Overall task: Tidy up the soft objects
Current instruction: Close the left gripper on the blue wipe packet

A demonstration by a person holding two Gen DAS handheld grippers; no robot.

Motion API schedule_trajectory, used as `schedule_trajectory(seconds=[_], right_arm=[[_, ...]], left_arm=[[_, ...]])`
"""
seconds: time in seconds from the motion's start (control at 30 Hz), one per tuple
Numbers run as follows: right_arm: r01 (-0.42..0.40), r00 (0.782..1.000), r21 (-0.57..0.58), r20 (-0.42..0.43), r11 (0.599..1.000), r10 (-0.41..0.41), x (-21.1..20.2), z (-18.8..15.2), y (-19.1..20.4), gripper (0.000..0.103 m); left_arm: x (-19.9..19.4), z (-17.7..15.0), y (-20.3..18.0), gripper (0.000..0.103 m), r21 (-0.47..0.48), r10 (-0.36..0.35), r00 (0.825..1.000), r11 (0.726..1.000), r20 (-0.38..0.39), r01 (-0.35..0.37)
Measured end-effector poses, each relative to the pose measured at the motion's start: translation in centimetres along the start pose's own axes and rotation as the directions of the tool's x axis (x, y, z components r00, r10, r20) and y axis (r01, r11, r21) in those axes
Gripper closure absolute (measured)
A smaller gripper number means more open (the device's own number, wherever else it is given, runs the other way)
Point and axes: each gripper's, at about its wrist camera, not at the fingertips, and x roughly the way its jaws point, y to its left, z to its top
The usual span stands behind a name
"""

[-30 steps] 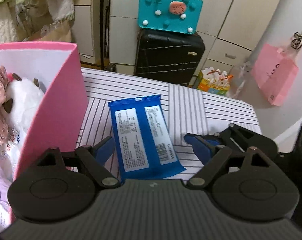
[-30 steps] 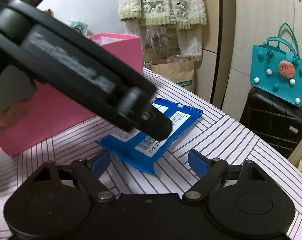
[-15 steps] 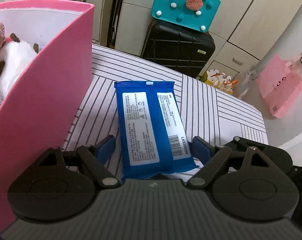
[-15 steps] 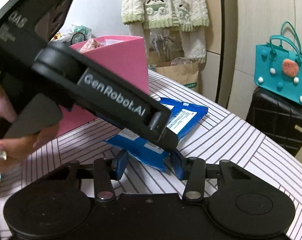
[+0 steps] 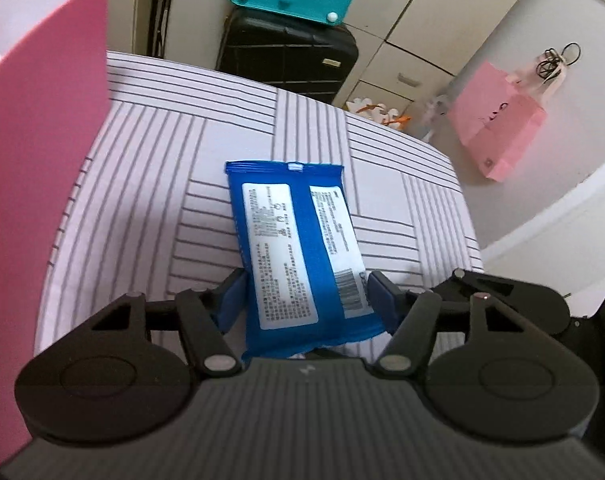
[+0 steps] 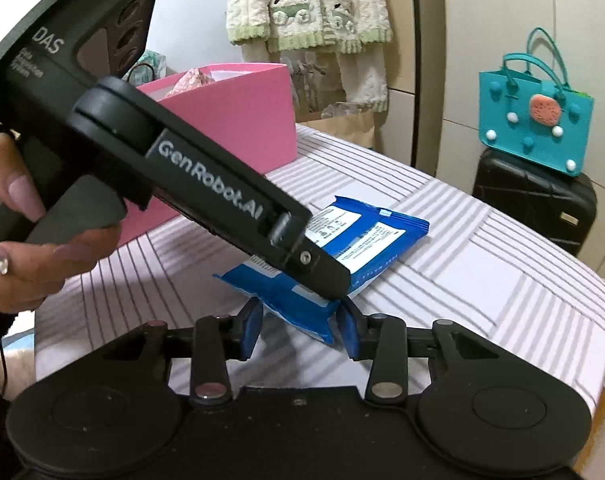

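Blue pack flat on striped tabletop, near pink box. Left claw closing, pads at both long edges of pack's near end (label side up). Right claw narrowed, pinching pack's near corner, below the left.

Both my claws share one build: a matte black body with two round hubs, black linkage arms on silver pivot pins, and blue pads on the fingers. The right claw shows this plainly. From its camera my left claw bears white "GenRobot.AI" lettering along its arm and "DAS" on the housing. The left hand on the handle wears long glossy nails and a gem ring.
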Motion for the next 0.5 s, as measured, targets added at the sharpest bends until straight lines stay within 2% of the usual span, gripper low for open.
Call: schedule_trajectory(seconds=[0.07,0.13,0.23,0.4,0.5], right_arm=[[0.022,1.000,0.016,-0.006,1.000,-0.022,-0.3,-0.4,-0.3,0.055],[0.059,0.998,0.013,-0.005,0.998,-0.058,-0.3,-0.6,-0.5,0.056],[0.059,0.998,0.012,0.001,0.998,-0.059,-0.2,-0.5,-0.8,0.053],[0.068,0.997,-0.032,0.025,0.997,-0.067,0.8,-0.5,-0.6,0.033],[0.065,0.997,-0.032,0.040,0.997,-0.063,1.3,-0.3,-0.5,0.031]], left_arm=[[0.0,-0.1,0.0,0.051,0.007,0.025,1.000,1.000,0.007,-0.025],[0.0,-0.2,-0.2,0.050,0.025,0.028,1.000,0.999,0.011,-0.028],[0.0,-0.4,-0.2,0.051,0.037,0.027,0.999,0.999,0.030,-0.028],[-0.3,-1.2,-0.1,0.051,0.066,0.023,0.997,0.997,0.075,-0.028],[-0.4,-1.8,-0.4,0.052,0.084,0.036,0.995,0.995,0.097,-0.044]])
